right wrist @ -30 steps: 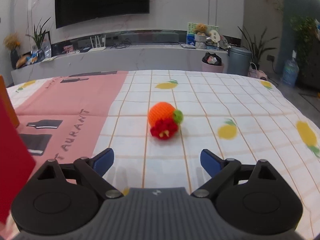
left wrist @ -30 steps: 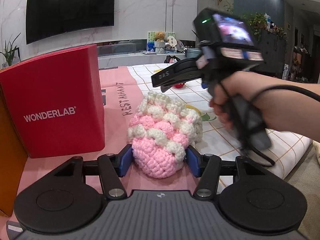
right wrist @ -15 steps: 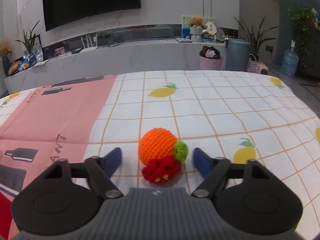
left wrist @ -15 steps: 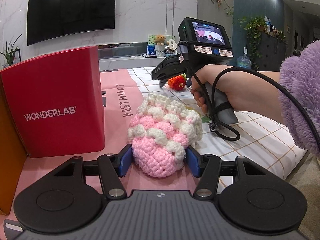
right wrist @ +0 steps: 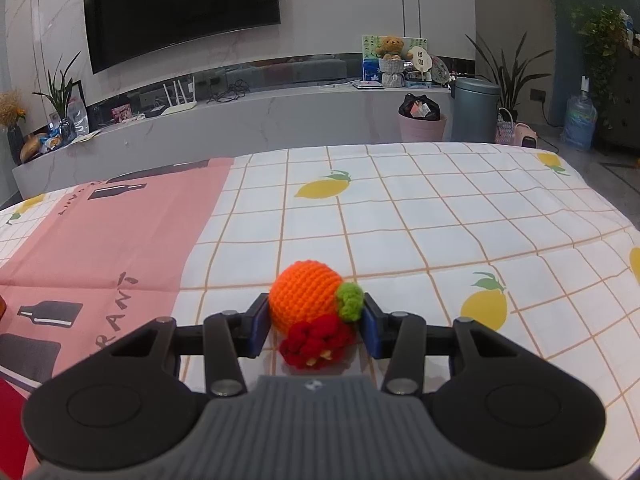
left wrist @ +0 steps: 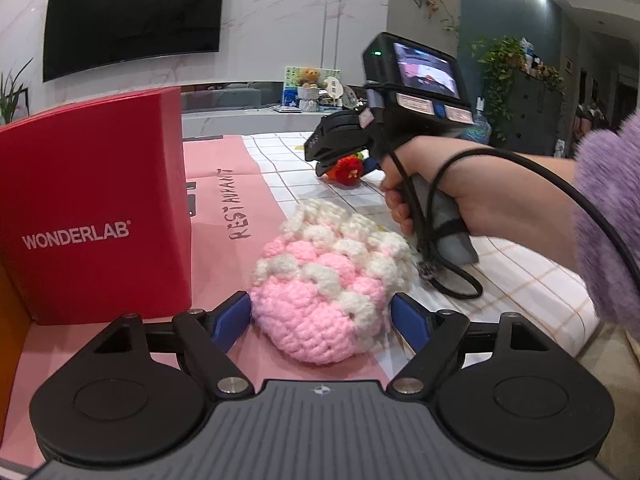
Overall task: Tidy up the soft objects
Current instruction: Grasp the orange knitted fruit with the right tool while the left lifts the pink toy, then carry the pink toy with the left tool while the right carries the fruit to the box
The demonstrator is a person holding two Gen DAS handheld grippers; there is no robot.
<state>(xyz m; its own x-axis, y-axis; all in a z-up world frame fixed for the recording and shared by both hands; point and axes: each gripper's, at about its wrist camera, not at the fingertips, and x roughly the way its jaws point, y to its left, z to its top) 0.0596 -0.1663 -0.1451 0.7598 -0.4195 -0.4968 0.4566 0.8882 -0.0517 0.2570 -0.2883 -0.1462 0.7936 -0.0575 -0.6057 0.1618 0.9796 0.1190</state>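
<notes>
A pink and white crochet pouch (left wrist: 328, 276) lies on the tablecloth between the blue pads of my left gripper (left wrist: 322, 316); the left pad touches it and the right pad stands just off it. My right gripper (right wrist: 314, 326) has its pads pressed against an orange crochet ball with a green leaf and red flower (right wrist: 310, 308). That toy (left wrist: 348, 170) and the right gripper (left wrist: 340, 148) also show in the left wrist view, farther back on the table.
A red WONDERLAB box (left wrist: 96, 208) stands upright left of the pouch, with an orange panel (left wrist: 8, 320) at the far left. The tablecloth (right wrist: 400, 220) is pink on the left and white lemon check on the right. The table's right edge is close.
My right gripper moved forward around the orange toy and closed its pads onto it. My left gripper's pads have drawn slightly apart around the pouch.
</notes>
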